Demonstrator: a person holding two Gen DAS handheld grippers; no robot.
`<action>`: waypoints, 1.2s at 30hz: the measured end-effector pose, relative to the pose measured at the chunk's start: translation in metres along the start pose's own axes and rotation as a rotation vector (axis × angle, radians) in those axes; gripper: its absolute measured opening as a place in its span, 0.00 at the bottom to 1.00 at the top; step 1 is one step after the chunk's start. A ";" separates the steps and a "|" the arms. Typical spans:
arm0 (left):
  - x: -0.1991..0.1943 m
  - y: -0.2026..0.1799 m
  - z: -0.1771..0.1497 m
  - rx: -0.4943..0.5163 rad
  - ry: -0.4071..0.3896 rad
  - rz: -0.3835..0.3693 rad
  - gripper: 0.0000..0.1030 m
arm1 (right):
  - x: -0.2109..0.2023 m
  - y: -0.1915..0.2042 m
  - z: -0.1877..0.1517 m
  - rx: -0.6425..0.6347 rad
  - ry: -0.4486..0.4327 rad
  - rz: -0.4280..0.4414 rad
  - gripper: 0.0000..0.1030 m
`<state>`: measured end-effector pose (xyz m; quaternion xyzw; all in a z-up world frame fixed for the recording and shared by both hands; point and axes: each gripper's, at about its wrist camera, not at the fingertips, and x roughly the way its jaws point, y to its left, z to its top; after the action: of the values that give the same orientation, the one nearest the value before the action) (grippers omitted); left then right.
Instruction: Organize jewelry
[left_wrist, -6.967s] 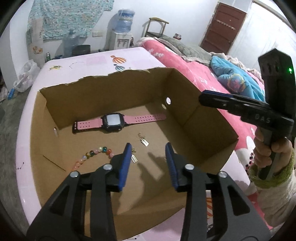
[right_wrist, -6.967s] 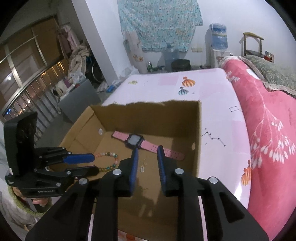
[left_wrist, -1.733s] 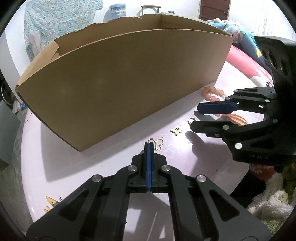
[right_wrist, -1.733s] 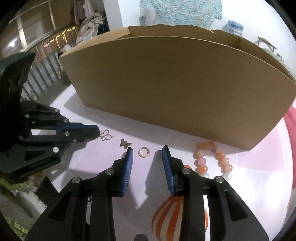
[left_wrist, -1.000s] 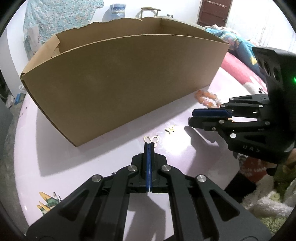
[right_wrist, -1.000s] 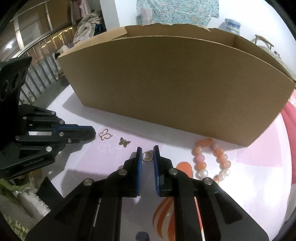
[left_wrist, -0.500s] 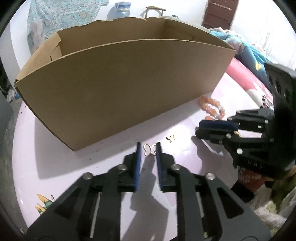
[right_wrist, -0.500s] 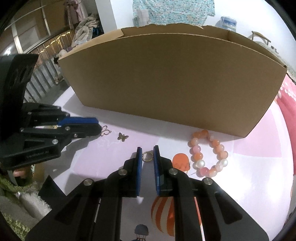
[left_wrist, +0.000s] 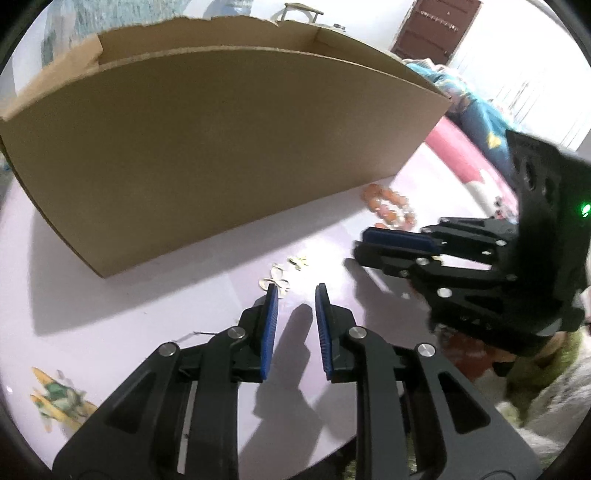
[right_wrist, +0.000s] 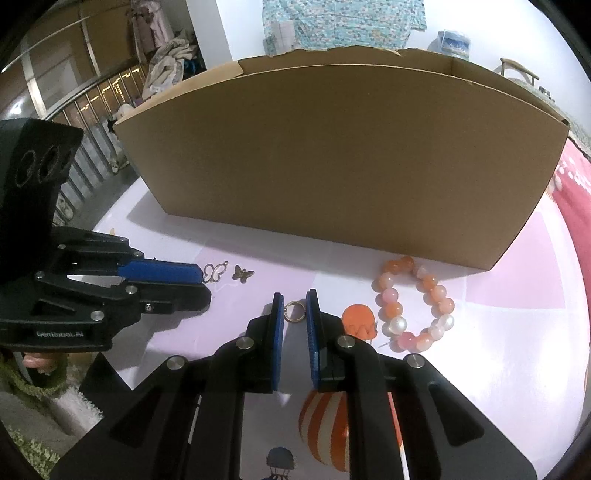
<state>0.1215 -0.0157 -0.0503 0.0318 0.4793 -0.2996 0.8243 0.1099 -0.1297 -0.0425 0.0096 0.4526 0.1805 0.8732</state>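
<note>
My right gripper is nearly closed, blue ribbed pads pinching a small gold wire ring that lies flat on the glossy pink table. My left gripper has just been opening: narrow gap, nothing between the pads. The open-wire gold butterfly charm lies by the tip of its left pad; contact can't be judged, pic is blurred. Its wings spread roughly across the gripper's line. Just beyond sits a smaller solid bronze butterfly. To the right lies a loop of round orange, pink & white beads, the bracelet, near the box. Furthest is the plain brown cardboard box, long side facing me.
</note>
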 end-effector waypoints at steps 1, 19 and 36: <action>0.000 -0.002 0.000 0.015 -0.002 0.021 0.19 | 0.000 0.000 0.000 0.000 0.000 0.001 0.12; 0.013 -0.032 0.007 0.160 0.007 0.199 0.25 | -0.001 -0.001 0.000 0.004 -0.006 0.005 0.12; 0.011 -0.033 0.003 0.182 -0.007 0.217 0.00 | -0.002 -0.002 0.001 0.009 -0.008 0.007 0.12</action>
<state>0.1103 -0.0490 -0.0494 0.1568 0.4409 -0.2509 0.8474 0.1105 -0.1323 -0.0403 0.0160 0.4499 0.1817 0.8743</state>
